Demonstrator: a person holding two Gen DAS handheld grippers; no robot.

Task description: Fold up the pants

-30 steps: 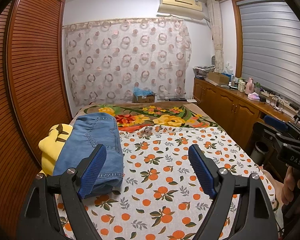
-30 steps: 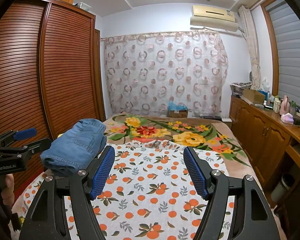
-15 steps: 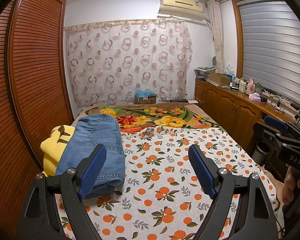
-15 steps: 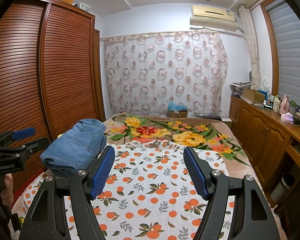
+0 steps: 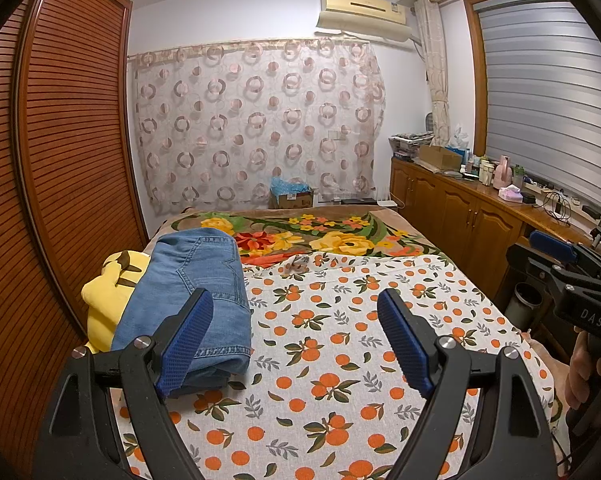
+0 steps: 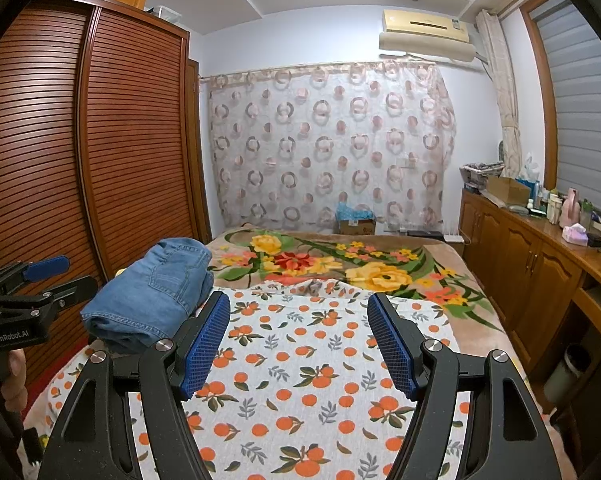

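Folded blue jeans [image 5: 196,292] lie in a thick stack on the left side of the bed, partly over a yellow plush toy [image 5: 108,292]. They also show in the right wrist view [image 6: 156,292]. My left gripper [image 5: 296,320] is open and empty, held above the orange-print sheet [image 5: 332,360], with its left finger [image 5: 184,340] in front of the jeans' near edge. My right gripper [image 6: 298,324] is open and empty, held over the sheet to the right of the jeans. Each gripper shows at the edge of the other's view.
A slatted wooden wardrobe [image 5: 60,160] runs along the bed's left side. A wooden cabinet [image 5: 472,220] with bottles and boxes runs along the right. A floral blanket [image 5: 320,236] covers the far end of the bed. A cardboard box [image 5: 292,198] stands by the curtain.
The left wrist view has shifted slightly, so the jeans sit a little further right in it. Both grippers stay open and empty; the right one has not moved.
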